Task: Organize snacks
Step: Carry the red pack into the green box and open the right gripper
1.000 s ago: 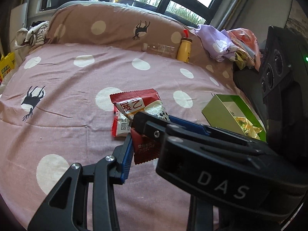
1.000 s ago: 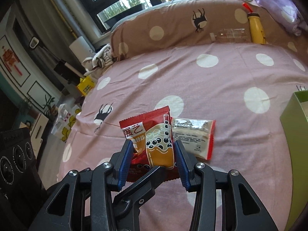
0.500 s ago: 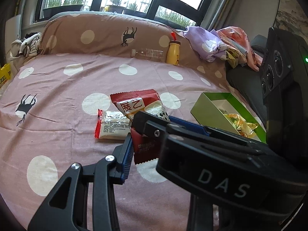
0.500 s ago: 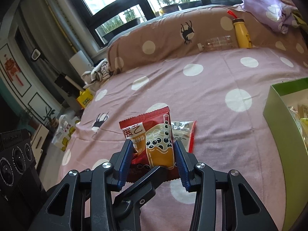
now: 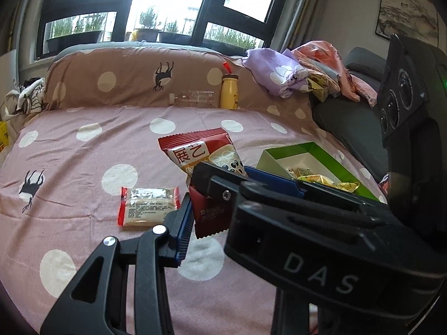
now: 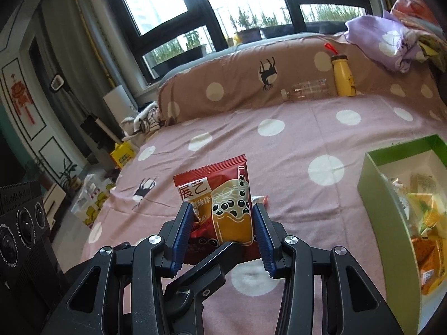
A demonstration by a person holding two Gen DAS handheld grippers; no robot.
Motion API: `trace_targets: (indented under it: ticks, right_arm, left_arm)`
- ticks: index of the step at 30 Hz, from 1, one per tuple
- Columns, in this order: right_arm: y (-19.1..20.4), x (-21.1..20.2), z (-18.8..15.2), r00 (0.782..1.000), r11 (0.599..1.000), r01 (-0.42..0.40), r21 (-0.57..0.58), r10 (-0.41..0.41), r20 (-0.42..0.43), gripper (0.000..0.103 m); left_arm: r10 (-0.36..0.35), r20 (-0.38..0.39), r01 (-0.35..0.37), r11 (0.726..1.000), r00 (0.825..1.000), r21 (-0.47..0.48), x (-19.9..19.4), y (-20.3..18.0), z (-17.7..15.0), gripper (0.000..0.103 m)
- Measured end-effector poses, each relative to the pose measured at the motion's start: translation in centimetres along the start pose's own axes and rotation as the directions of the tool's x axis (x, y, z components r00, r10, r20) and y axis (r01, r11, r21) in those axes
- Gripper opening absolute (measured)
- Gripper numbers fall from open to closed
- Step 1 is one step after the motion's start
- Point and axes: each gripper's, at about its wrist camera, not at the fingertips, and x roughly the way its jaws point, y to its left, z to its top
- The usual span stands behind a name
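A red bubble-tea snack packet (image 6: pixel 223 209) hangs above the pink dotted bedspread. My right gripper (image 6: pixel 223 223) is shut on its two side edges. My left gripper (image 5: pixel 215 206) also pinches the red packet (image 5: pixel 195 150) at its lower part; one blue pad (image 5: pixel 184 223) presses its left edge, while the right gripper's black body (image 5: pixel 307 237) hides the other finger. A white packet with red ends (image 5: pixel 149 206) lies flat on the bed, left of and below the held one. The open green box (image 6: pixel 385 223) with several yellow and orange snacks sits to the right.
A yellow bottle (image 5: pixel 229 92) and a clear plastic bottle (image 5: pixel 192 99) rest against the brown pillow (image 5: pixel 125 78) at the back. Crumpled clothes (image 5: pixel 293 75) and a dark seat (image 5: pixel 349 122) lie right. Past the bed's left edge, boxes stand on the floor (image 6: pixel 92 195).
Both grippers have lifted and carried the red packet rightwards. The white packet stays on the bed and has slid left in view. The green box has come further into sight.
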Motion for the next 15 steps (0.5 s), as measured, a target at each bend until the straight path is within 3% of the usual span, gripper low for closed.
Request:
trace_targets:
  ticks: [15]
  right_arm:
    - [-9.5, -5.6, 2.0, 0.987, 0.972, 0.093, 0.216, -0.119, 0.111, 0.047]
  left_arm:
    - [-0.125, -0.046, 0.131, 0.980, 0.991, 0.151, 4.9, -9.0, 3.1, 0.035]
